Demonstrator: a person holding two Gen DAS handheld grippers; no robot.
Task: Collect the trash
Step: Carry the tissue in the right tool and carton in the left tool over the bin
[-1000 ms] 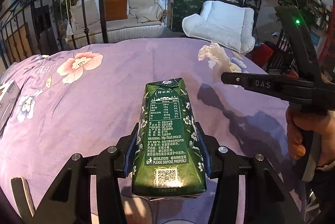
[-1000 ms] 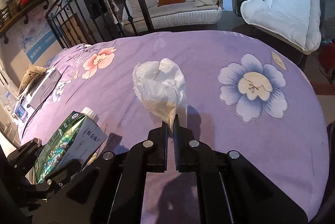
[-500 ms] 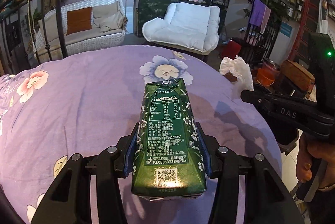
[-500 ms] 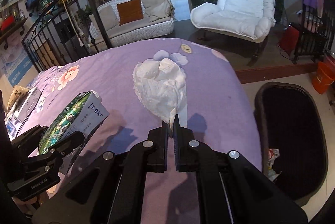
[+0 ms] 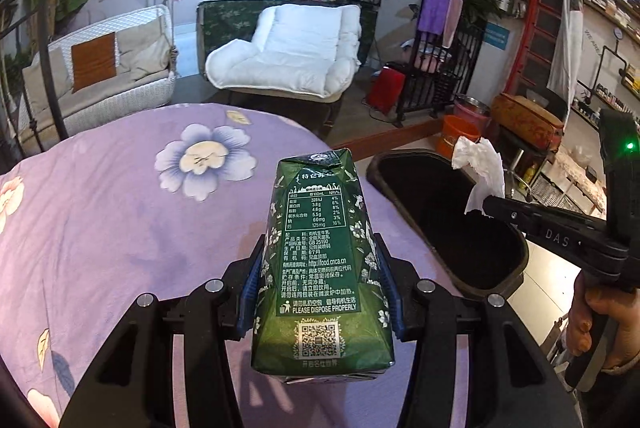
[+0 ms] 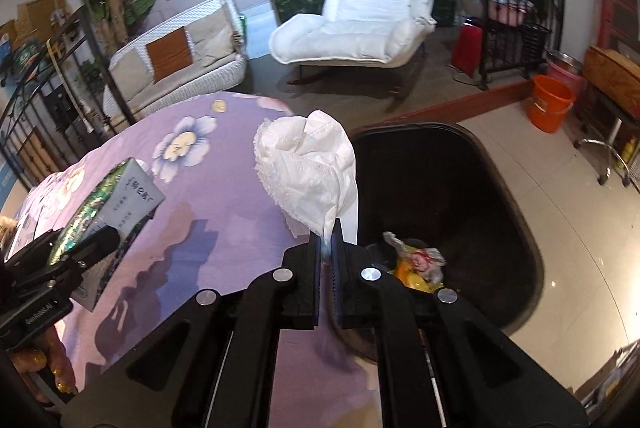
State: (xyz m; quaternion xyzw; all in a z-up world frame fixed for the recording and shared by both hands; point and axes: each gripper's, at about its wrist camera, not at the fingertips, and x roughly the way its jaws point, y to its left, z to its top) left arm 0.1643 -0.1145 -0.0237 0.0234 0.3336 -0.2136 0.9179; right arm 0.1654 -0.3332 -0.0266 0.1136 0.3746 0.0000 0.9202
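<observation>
Left gripper (image 5: 320,280) is clamped on a green carton (image 5: 322,268), blue pads pressed against both its sides, label side up with a QR code at the near end. Carton is lifted above the purple bedspread (image 5: 120,220), near the bed's right edge. In the right wrist view the same carton (image 6: 104,203) shows at far left, tilted, white end panel facing up, held above the bedspread (image 6: 208,236).

Right gripper (image 6: 326,252) is pinched tight on the bottom corner of a crumpled white tissue (image 6: 308,171); the tissue stands up above the fingertips. It hangs at the boundary between the bed edge and a black bin (image 6: 512,195) on the floor to the right. From the left wrist view the tissue (image 5: 480,167) sits over the bin's (image 5: 400,171) far right rim, with the right gripper (image 5: 490,205) reaching in from the right, a hand (image 5: 600,324) on its handle.

Inside the bin, near side, lies some trash (image 6: 418,264): crumpled wrappers, yellow and white with red.

Far side of the room: a white armchair (image 5: 296,55), a wicker sofa (image 5: 104,75) at left, an orange bucket (image 6: 550,103) on the tile floor at right.
</observation>
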